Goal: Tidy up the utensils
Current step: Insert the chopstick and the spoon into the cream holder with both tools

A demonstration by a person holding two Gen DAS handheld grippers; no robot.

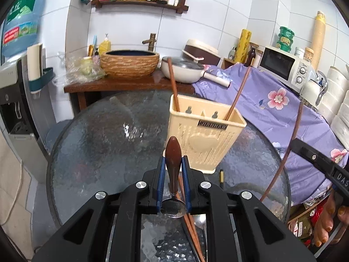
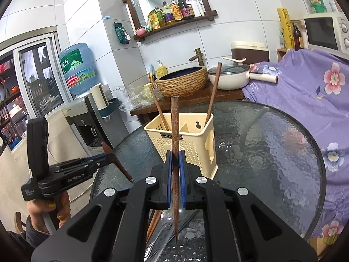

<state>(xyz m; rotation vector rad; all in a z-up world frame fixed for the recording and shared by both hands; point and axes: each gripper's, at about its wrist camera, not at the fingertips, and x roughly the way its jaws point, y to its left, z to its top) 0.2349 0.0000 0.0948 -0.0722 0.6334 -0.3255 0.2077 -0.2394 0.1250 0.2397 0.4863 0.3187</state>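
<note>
Both tools loaded beside the cream holder [image 1: 205, 139].
Left gripper [image 1: 173, 167] clamps a brown-handled steel spoon [image 1: 173, 161]; right gripper [image 2: 175, 163] pinches a dark wooden chopstick [image 2: 175, 135], holder at twelve o'clock.

Left claw [image 1: 173, 168] clamped on a spoon [image 1: 173, 166], right claw [image 2: 175, 163] clamped on a chopstick [image 2: 175, 135]

A cream perforated utensil holder [image 1: 205, 139] with an embossed heart; brown wooden chopsticks [image 2: 175, 152]; a brown-handled silver spoon [image 1: 173, 174]; blue-padded black tools; a lilac cloth [image 1: 272, 109] printed with pink flowers; a dappled glass bench [image 1: 104, 142].
</note>
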